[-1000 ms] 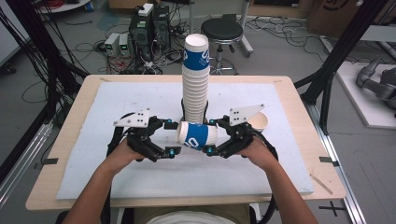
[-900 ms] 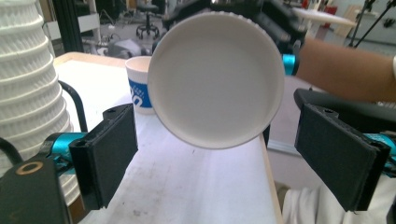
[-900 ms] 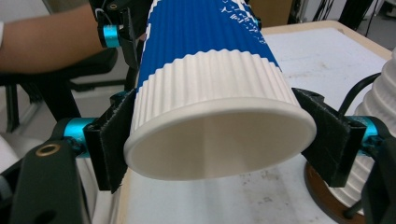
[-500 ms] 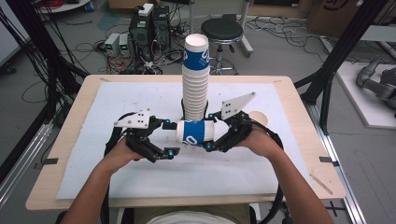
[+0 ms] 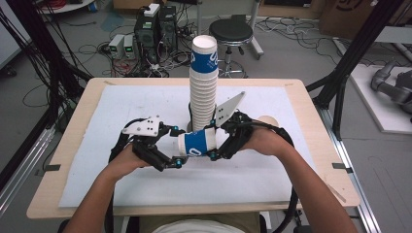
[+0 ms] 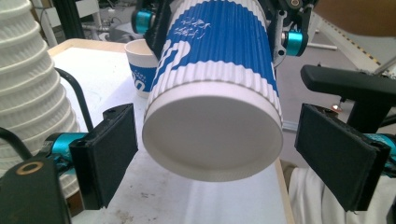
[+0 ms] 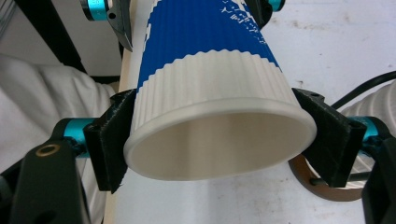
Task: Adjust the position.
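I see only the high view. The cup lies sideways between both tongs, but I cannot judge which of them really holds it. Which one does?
Observer: The right tongs hold it. In the right gripper view, both pads press on the cup just behind its open rim.
Operator: And the left tongs, do they touch the bottom of the cup?
Observer: No. In the left gripper view, the left tongs stand open around the closed bottom, with a gap on each side.
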Motion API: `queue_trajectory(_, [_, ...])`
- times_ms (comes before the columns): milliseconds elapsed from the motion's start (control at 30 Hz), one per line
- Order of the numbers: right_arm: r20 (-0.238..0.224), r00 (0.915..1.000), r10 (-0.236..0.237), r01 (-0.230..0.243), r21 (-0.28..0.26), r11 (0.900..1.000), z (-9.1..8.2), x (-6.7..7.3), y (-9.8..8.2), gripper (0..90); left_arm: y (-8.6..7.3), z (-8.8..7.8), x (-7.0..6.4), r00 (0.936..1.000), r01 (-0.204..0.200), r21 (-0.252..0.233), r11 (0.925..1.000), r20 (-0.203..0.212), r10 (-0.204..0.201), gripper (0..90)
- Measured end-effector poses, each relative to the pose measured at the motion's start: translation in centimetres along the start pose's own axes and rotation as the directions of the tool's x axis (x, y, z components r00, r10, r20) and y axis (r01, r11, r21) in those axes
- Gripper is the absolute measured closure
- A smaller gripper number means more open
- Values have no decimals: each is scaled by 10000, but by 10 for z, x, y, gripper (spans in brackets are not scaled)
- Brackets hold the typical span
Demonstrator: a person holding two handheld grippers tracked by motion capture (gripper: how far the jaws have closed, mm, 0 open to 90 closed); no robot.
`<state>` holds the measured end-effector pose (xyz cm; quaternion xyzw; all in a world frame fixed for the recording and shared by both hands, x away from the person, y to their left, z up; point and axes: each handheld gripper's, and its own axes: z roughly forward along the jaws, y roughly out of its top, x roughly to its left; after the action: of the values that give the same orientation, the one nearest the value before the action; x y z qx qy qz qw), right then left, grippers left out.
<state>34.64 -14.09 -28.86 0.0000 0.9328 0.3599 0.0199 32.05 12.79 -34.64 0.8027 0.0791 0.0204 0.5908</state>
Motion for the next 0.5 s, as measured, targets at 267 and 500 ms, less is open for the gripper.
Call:
queue_trajectory(267, [-305,9990,-335,352,566,9978,12,4,5,200,0,6,-2,9997,-112,373,9992,202,105,132])
queue_trajectory(500, [-550,9957,-752,811,1149,9901,21,10,14,200,-2,12,-4,9988,-75,783,9969,496,36,137])
